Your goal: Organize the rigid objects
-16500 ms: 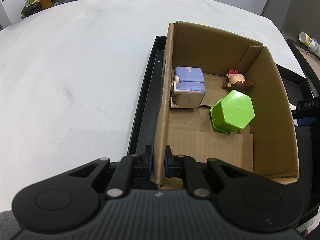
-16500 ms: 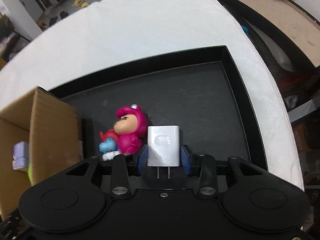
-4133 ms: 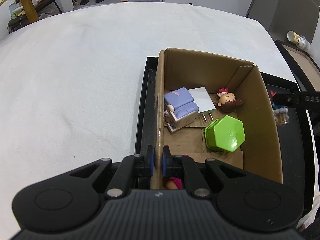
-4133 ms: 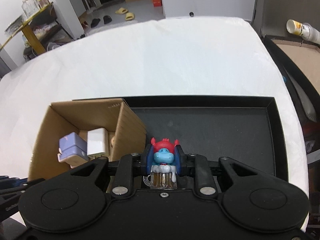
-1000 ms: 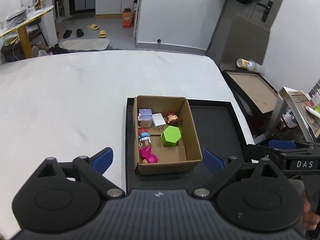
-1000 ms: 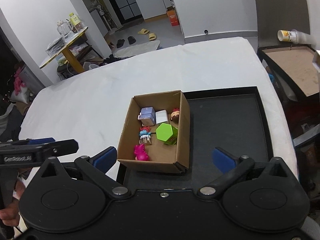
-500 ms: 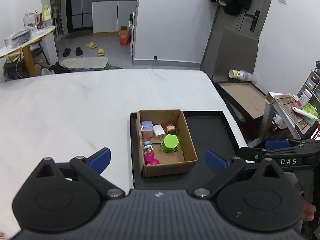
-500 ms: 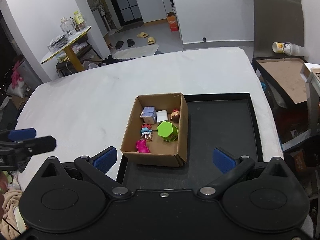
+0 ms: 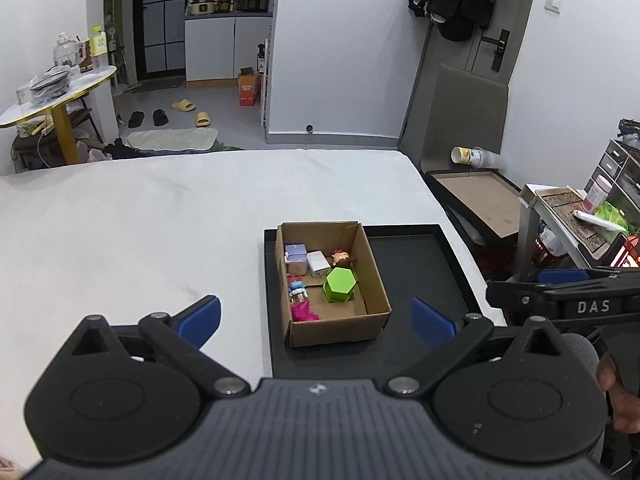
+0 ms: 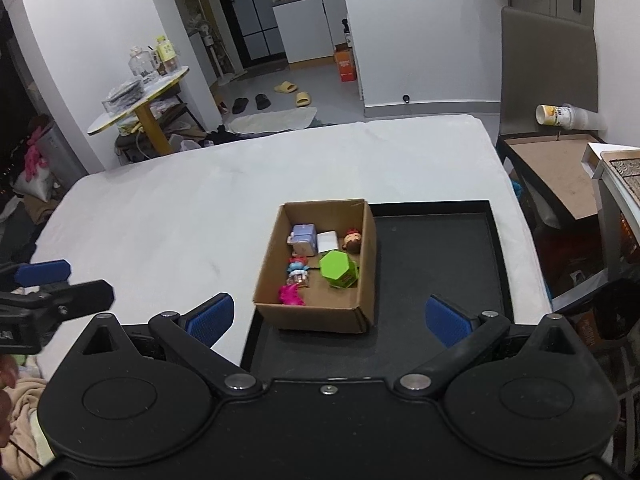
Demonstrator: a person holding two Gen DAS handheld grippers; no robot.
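A cardboard box (image 9: 374, 280) stands on the left part of a black tray (image 9: 424, 264). It holds a purple toy (image 9: 295, 257), a white charger (image 9: 318, 261), a brown-haired doll (image 9: 341, 257), a green hexagonal container (image 9: 340, 285), a blue-and-red figure (image 9: 297, 286) and a pink figure (image 9: 302, 312). The right wrist view shows the same box (image 10: 368, 264) and green container (image 10: 338, 269). My left gripper (image 9: 316, 320) is open and empty, high above and back from the box. My right gripper (image 10: 330, 319) is likewise open and empty.
The tray lies on a table under a white cloth (image 9: 140, 220). A low side table (image 9: 476, 196) with a tipped cup (image 9: 468, 156) stands past the right edge. A cluttered shelf (image 9: 576, 212) is at the far right. A hand (image 9: 616, 392) holds the other tool.
Both grippers have risen and drawn back from the box over the last second, staying open. Earlier the left let go of the box wall and the right dropped the blue figure inside.
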